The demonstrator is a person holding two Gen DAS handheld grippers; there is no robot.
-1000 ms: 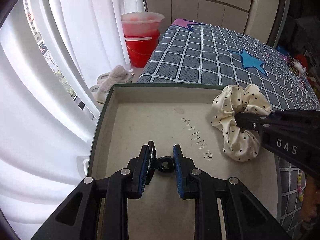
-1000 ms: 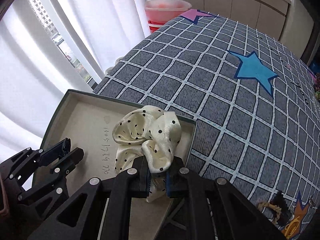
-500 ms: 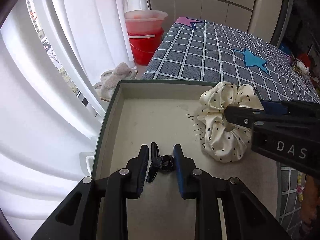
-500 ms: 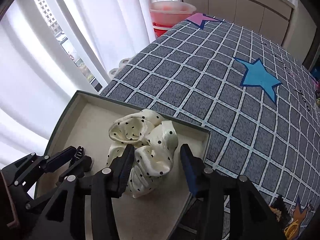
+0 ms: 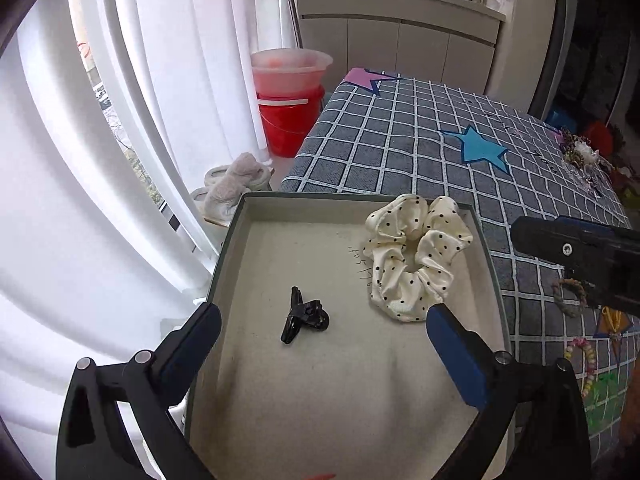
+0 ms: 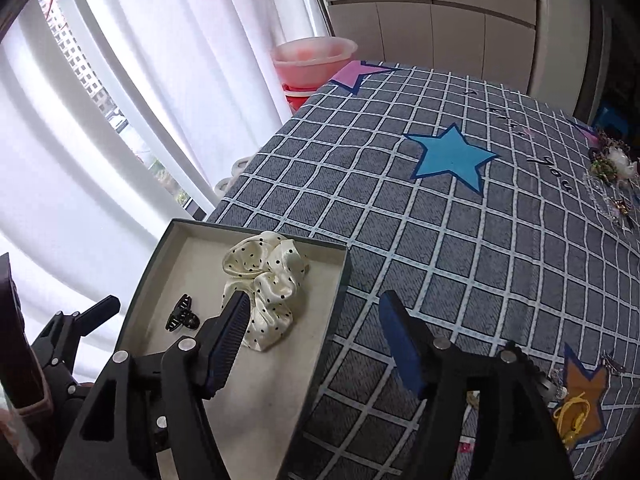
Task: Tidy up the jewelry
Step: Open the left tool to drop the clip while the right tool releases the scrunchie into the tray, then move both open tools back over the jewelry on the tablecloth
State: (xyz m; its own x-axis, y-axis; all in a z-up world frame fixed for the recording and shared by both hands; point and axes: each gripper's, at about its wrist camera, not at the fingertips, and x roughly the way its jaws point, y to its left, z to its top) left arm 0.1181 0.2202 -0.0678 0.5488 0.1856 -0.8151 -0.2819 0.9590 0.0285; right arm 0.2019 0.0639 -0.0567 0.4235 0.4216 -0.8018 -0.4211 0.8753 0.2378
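A shallow box with a cream floor sits at the near corner of the checked bedspread. A black claw clip lies loose on the box floor. My left gripper hangs above it; its jaws are opening wide and touch nothing. A cream polka-dot scrunchie lies free by the box's far right wall. In the right wrist view my right gripper hovers over the box's right rim. Its jaws are opening and empty, with the scrunchie and clip ahead to the left.
More jewellery lies in a heap at the bedspread's far right, and bracelets and yellow pieces lie near the right edge. A red bucket with a pink basin, slippers and white curtains stand left of the bed.
The left gripper let go of the black clip and the right one let go of the scrunchie. Both jaws spread wide, and both grippers rose and drew back from the box.
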